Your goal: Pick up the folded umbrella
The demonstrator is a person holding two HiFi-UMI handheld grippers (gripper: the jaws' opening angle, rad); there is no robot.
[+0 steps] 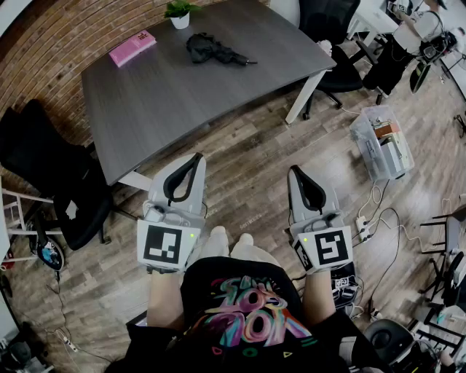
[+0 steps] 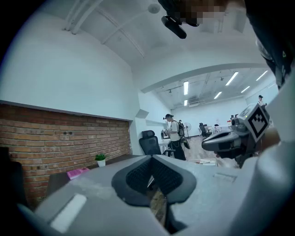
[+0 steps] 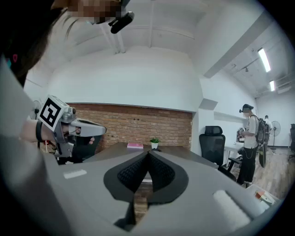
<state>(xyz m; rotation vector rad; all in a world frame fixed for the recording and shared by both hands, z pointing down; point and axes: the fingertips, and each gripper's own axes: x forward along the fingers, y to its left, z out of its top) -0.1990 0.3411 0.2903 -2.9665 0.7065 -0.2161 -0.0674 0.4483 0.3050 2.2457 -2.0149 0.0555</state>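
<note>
The folded black umbrella (image 1: 216, 49) lies on the far part of the dark grey table (image 1: 182, 95), between a pink book (image 1: 132, 48) and the table's right edge. I cannot make it out in either gripper view. My left gripper (image 1: 198, 157) (image 2: 152, 157) is shut and empty, held level over the wooden floor just short of the table's near edge. My right gripper (image 1: 293, 170) (image 3: 148, 152) is shut too, with nothing in it, beside the left one and well short of the umbrella.
A small potted plant (image 1: 179, 14) stands at the table's far edge. Black office chairs stand left of the table (image 1: 51, 175) and behind it (image 1: 331, 44). A clear plastic box (image 1: 382, 142) and cables (image 1: 362, 226) lie on the floor at right. A person (image 3: 249, 138) stands far off.
</note>
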